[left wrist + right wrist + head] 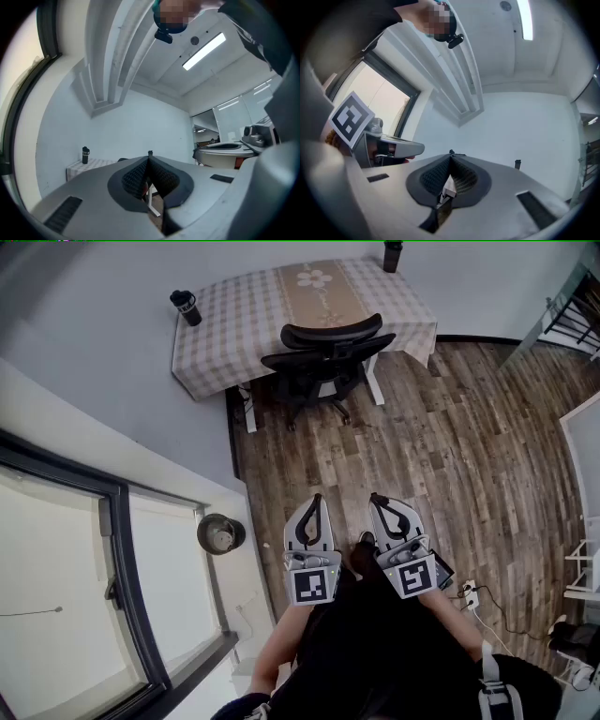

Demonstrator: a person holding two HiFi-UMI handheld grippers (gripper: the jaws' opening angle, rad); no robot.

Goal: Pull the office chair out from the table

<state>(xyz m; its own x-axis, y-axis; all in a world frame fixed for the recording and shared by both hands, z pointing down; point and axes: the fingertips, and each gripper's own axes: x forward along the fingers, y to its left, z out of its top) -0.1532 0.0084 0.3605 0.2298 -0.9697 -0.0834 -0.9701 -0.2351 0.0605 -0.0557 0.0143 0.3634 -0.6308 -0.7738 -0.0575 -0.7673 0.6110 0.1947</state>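
A black office chair [327,357] stands pushed in at the near side of a table [225,320] with a checked cloth, far ahead in the head view. My left gripper [316,501] and right gripper [378,502] are held side by side close to my body, well short of the chair. Both are shut with nothing between the jaws. In the left gripper view the left gripper's tips [149,156] meet, and the table corner [84,167] shows far off at the left. The right gripper [450,154] also shows its tips touching.
A black bottle [187,307] stands on the table's left corner and another [392,256] at its far right. A large window [66,587] and a round pot [220,533] lie at my left. A power strip with cable [469,596] and white shelving [586,568] are at my right on the wooden floor.
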